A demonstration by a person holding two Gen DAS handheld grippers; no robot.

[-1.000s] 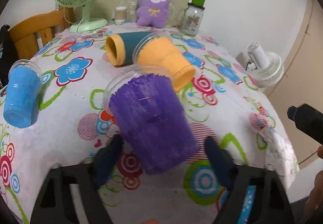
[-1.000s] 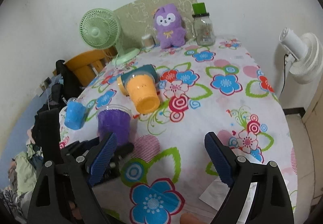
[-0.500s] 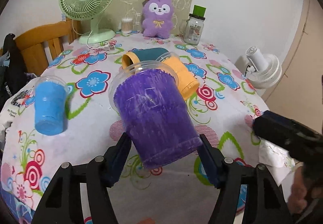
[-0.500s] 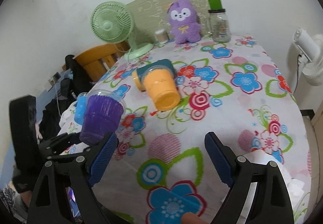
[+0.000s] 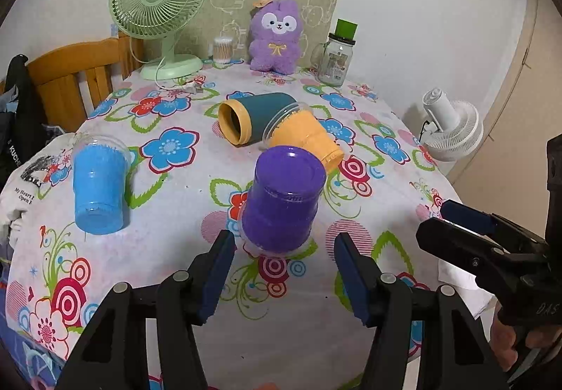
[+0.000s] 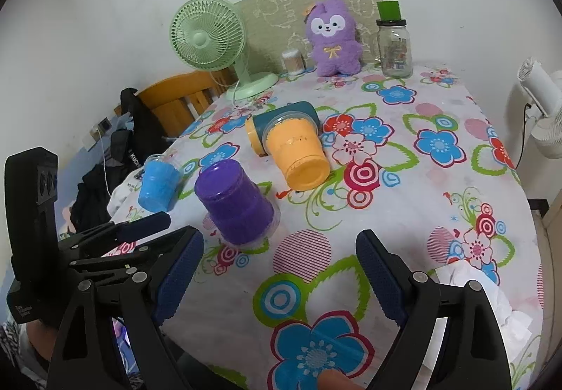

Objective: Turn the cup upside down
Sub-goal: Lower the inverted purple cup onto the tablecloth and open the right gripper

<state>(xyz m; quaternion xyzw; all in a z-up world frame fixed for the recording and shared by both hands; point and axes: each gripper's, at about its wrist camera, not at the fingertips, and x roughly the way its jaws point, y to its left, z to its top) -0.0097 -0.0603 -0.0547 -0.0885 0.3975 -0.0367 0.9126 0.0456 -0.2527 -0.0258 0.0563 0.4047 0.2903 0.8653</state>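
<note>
The purple cup (image 5: 282,200) stands upside down on the flowered tablecloth, base up and rim on the cloth; it also shows in the right wrist view (image 6: 234,202). My left gripper (image 5: 282,272) is open, just in front of the cup, and not touching it. My right gripper (image 6: 279,279) is open and empty over the table's near edge, to the right of the cup. The left gripper shows in the right wrist view (image 6: 116,237). The right gripper shows at the right edge of the left wrist view (image 5: 467,225).
A blue cup (image 5: 100,186) lies on its side at left. An orange cup (image 5: 305,140) and a teal cup (image 5: 256,116) lie on their sides behind the purple one. A green fan (image 5: 158,7), plush toy (image 5: 275,35) and jar (image 5: 337,56) stand at the back. A wooden chair (image 5: 70,73) is at the far left.
The purple cup was held rim-up in my left gripper; now it stands upside down on the cloth. My left gripper has let go, opened and drawn back.
</note>
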